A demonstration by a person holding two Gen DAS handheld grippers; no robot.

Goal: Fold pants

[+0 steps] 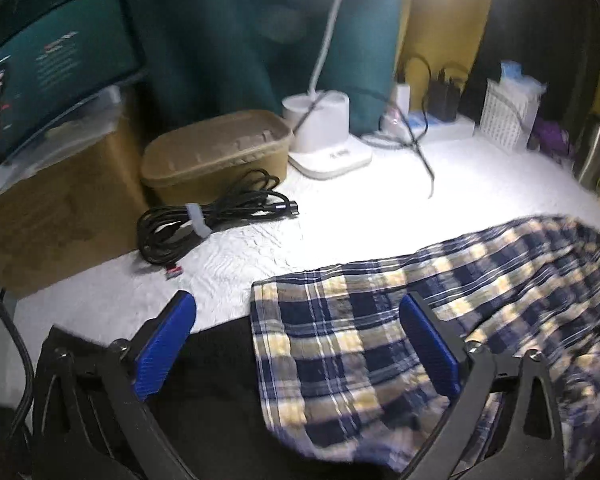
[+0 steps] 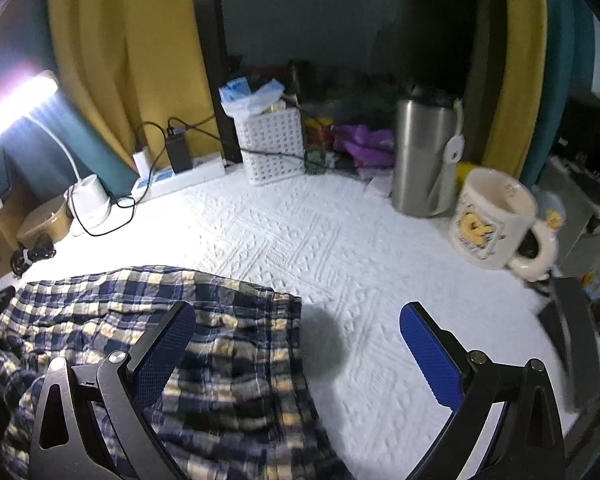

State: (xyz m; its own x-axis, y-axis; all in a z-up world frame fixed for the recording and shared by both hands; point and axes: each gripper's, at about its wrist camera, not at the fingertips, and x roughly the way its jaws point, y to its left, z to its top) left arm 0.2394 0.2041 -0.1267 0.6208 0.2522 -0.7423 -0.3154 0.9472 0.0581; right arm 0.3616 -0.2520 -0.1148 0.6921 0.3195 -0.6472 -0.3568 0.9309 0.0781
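The blue, white and yellow plaid pants (image 1: 440, 304) lie crumpled along the front of the table, which is covered in a white embossed cloth (image 1: 380, 208), and one end hangs over the front edge. My left gripper (image 1: 296, 300) hovers open over that hanging end, with its right pad (image 1: 428, 344) above the cloth and its left pad (image 1: 164, 348) off to the side. In the right wrist view the pants (image 2: 228, 344) fill the lower left. My right gripper (image 2: 298, 308) is open astride their right edge. Neither gripper's pads press on the fabric.
A coiled black cable (image 1: 204, 216), a brown lidded box (image 1: 216, 152) and a white lamp base (image 1: 324, 136) stand at the back left. A power strip (image 2: 180, 178), a white basket (image 2: 272, 146), a steel tumbler (image 2: 424, 156) and a mug (image 2: 496, 220) line the back right.
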